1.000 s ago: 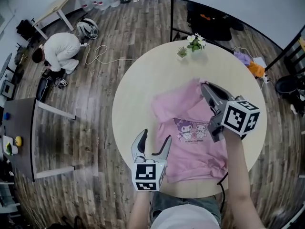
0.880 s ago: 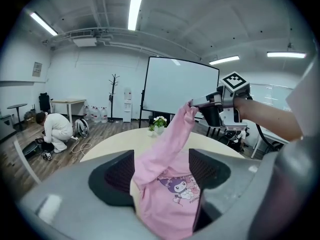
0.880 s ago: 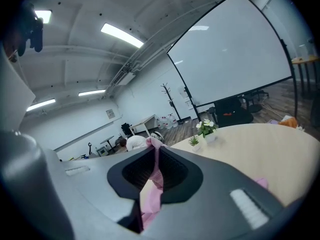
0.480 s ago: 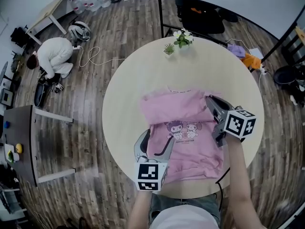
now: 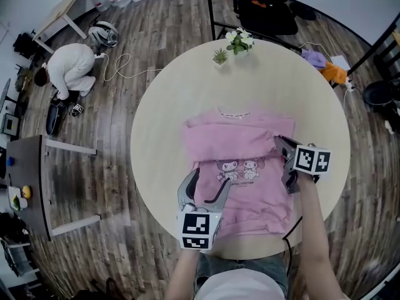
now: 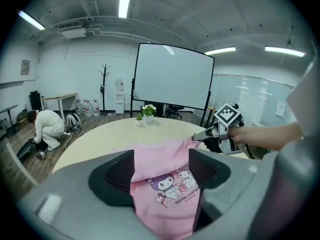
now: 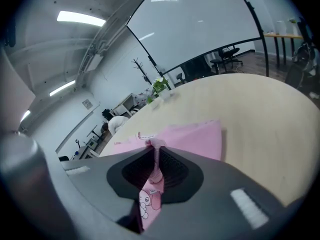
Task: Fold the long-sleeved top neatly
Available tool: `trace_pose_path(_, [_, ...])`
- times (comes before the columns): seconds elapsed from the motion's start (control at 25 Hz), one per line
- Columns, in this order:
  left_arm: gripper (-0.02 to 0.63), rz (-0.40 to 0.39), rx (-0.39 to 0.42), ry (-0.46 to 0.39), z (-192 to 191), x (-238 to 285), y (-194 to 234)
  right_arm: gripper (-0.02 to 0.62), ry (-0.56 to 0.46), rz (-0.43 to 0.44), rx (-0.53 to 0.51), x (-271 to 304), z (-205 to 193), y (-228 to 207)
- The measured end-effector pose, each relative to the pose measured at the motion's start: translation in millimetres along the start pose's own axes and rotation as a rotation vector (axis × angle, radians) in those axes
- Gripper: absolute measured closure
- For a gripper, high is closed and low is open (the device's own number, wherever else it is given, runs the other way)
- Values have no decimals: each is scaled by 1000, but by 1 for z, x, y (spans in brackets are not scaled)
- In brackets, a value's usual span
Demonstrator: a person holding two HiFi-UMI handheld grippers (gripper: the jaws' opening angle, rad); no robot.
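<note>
The pink long-sleeved top [image 5: 240, 139] with a cartoon print lies on the round table [image 5: 162, 124], collar at the far side. My right gripper [image 5: 279, 144] is at the top's right edge, shut on a pinch of pink fabric, which shows squeezed between the jaws of the right gripper [image 7: 156, 156]. My left gripper [image 5: 204, 184] hovers over the top's lower left part with its fingers spread wide. In the left gripper view the top [image 6: 165, 174] shows between the open jaws, and the right gripper [image 6: 200, 135] is seen holding the fabric's far right corner.
A small potted plant [image 5: 220, 56] and a pot of white flowers [image 5: 239, 39] stand at the table's far edge. A person in white [image 5: 70, 67] crouches on the wooden floor at far left. A grey desk [image 5: 25, 180] stands left, and a black frame [image 5: 209, 11] behind the table.
My right gripper has drawn its pinch of fabric nearer and to the right, and the top now lies flatter with its collar showing. My left gripper has moved slightly in over the top's lower left.
</note>
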State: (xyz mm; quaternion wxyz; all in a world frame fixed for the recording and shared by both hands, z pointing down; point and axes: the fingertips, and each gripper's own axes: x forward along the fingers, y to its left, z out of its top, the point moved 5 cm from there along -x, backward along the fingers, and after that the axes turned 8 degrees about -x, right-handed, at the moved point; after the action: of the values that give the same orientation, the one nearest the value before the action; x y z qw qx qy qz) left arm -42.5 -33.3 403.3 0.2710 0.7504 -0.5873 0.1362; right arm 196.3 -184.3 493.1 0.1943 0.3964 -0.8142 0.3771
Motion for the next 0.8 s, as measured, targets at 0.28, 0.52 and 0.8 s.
trace_pose_path(0.28, [264, 12, -19, 35, -8, 7, 5, 517, 81, -105, -43, 11, -13, -26])
trace_pose_path(0.52, [264, 22, -30, 55, -18, 6, 11, 486, 72, -264, -95, 0, -14, -47])
trace_pose_path(0.8, [264, 28, -27, 67, -24, 2, 14, 482, 75, -299, -111, -24, -20, -58])
